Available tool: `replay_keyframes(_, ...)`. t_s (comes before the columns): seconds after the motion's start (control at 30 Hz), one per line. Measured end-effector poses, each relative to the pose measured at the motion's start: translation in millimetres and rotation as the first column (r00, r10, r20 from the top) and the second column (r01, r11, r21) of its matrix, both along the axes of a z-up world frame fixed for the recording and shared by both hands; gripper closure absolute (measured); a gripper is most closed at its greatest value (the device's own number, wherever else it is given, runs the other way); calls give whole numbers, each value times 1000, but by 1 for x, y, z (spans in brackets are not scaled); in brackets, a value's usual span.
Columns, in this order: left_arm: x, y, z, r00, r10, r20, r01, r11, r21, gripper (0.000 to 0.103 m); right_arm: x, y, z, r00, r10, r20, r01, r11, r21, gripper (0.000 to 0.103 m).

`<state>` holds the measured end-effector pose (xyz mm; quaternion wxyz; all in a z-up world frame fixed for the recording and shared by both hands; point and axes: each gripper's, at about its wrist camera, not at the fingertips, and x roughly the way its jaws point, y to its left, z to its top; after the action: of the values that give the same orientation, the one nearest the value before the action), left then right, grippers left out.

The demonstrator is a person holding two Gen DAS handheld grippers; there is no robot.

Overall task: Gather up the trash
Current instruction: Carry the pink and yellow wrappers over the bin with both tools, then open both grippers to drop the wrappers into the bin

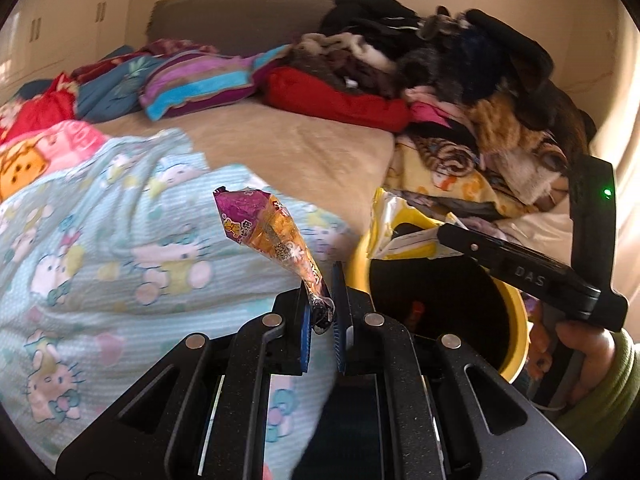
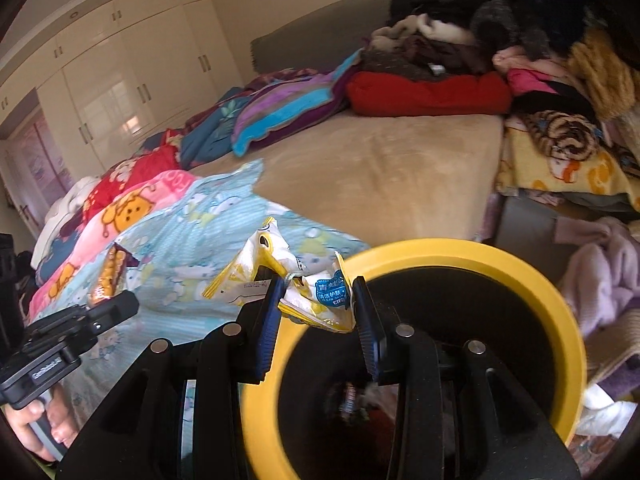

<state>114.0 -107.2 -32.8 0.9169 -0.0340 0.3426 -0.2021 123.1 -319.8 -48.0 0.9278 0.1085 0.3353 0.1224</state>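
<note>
My left gripper (image 1: 320, 304) is shut on the twisted end of a purple and orange snack wrapper (image 1: 268, 228), held above the light blue cartoon blanket (image 1: 100, 248), left of the yellow-rimmed trash bin (image 1: 516, 312). My right gripper (image 2: 316, 300) is shut on a crumpled white and yellow wipes packet (image 2: 304, 284), held at the near left rim of the bin (image 2: 520, 272). The packet (image 1: 396, 232) and right gripper (image 1: 448, 240) show in the left wrist view; the left gripper (image 2: 116, 300) and snack wrapper (image 2: 110, 274) show in the right wrist view. Some trash lies in the bin's dark inside.
A bed with a tan sheet (image 2: 380, 168) lies ahead. Piled clothes (image 1: 440, 64) and folded blankets (image 2: 288, 108) line its far and right sides. White wardrobes (image 2: 120, 80) stand at the left. A lilac cloth (image 2: 604, 272) lies right of the bin.
</note>
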Motion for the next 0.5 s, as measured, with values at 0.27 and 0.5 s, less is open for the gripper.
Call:
replay_keyframes(0.27, -10, -46, 1, 995, -99, 11, 99, 995, 25, 98, -15, -42, 1, 997, -81, 8, 81, 997, -10, 69)
replay_keyframes(0.5, -15, -80, -3, 984, -176, 0, 176, 984, 38, 98, -22, -66, 4, 990, -140, 12, 141, 990, -32, 69)
